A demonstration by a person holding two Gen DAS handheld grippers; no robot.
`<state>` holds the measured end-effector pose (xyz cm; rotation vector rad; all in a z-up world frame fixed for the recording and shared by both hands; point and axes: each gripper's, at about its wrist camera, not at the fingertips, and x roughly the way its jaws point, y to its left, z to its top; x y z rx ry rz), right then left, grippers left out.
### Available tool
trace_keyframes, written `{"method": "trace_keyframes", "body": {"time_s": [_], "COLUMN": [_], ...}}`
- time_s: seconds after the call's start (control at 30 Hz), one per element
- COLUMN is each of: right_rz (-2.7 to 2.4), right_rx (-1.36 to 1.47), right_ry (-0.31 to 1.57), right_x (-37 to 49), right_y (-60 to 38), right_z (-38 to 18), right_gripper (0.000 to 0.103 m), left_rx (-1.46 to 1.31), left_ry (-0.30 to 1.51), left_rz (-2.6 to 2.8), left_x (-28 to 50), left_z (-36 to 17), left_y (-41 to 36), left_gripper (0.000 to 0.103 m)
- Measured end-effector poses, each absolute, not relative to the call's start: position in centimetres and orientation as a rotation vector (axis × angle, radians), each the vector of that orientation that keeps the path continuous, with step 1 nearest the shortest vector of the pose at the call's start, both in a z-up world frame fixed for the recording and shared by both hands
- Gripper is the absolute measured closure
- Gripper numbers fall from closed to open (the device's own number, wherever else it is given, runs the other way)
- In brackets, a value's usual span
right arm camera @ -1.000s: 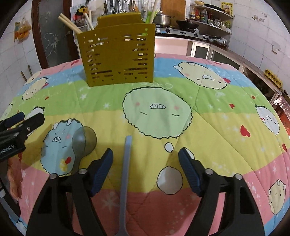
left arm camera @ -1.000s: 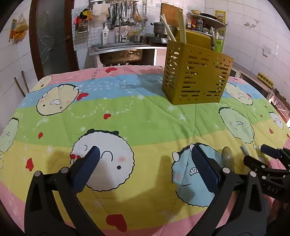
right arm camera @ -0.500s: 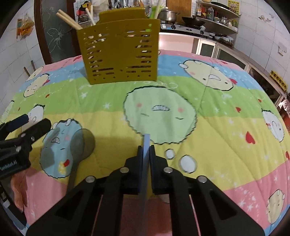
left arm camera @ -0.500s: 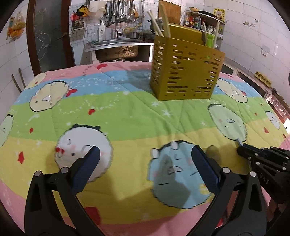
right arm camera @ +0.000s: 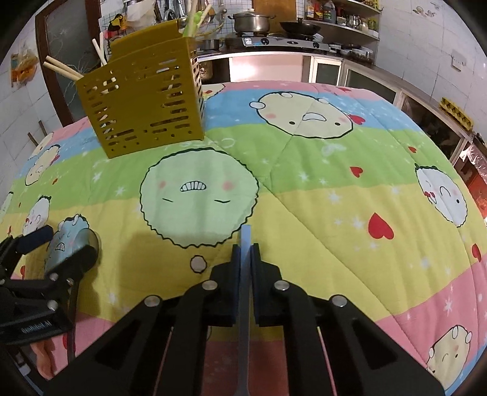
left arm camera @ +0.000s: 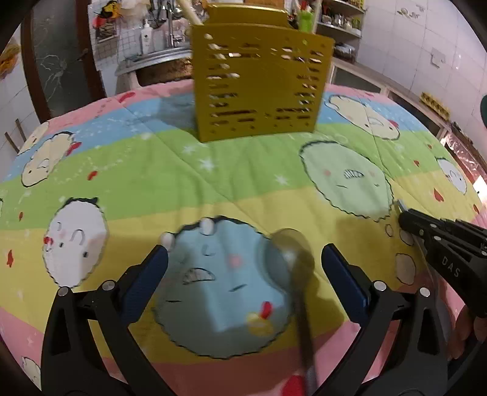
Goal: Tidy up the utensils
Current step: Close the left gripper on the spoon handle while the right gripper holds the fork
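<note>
A dark translucent spoon [left arm camera: 289, 259] lies on the cartoon quilt [left arm camera: 182, 182], handle toward me. My left gripper [left arm camera: 243, 265] is open and straddles the spoon's bowl, which sits nearer the right finger; the pads are clear of it. My right gripper [right arm camera: 245, 249] is shut on a flat blue-grey utensil handle [right arm camera: 246, 234], whose tip pokes out past the pads; its other end is hidden under the gripper. The yellow slotted caddy [right arm camera: 143, 106] stands upright at the far side with chopsticks [right arm camera: 61, 68] in it. In the right wrist view the left gripper [right arm camera: 68, 243] is at the left, over the spoon [right arm camera: 89, 239].
The caddy [left arm camera: 258, 85] is straight ahead of the left gripper, and the right gripper [left arm camera: 408, 219] comes in from the right edge. The quilt [right arm camera: 334, 170] covers the whole table. Behind it are a sink, a counter with a stove and pots [right arm camera: 252, 22], and shelves.
The right gripper went from open around the blue-grey handle to shut on it. The left gripper moved to the right until its open fingers straddled the spoon.
</note>
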<state>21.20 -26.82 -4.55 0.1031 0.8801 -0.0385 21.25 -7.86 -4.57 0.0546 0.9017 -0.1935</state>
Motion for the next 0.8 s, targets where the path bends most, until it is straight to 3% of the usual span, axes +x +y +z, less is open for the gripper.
{"method": "trace_keyframes", "body": {"time_s": [0.1, 0.27, 0.5, 0.8], "right_rz": [-0.033, -0.030, -0.026, -0.044], "right_rx": [0.105, 0.096, 0.099, 0.134], "right_ry": [0.880, 0.889, 0.912, 0.946], "right_x": [21.3, 21.6, 21.9, 23.0], "right_y": [-27.1, -26.9, -27.0, -27.0], "right_z": [-4.6, -4.8, -4.7, -4.8], "right_gripper": [0.096, 0.096, 0.096, 0.096], "left_rx": [0.064, 0.085, 0.108, 0.080], "left_ry": [0.918, 0.953, 0.974, 0.986], "left_rz": [-0.190, -0.179, -0.194, -0.189], "left_x": [21.3, 21.7, 21.7, 22.7], "left_z": [-4.8, -5.4, -5.0, -4.9], "left_y": [-8.6, -9.5, -9.5, -9.5], "left_gripper": [0.006, 0.016, 0.042, 0.062]}}
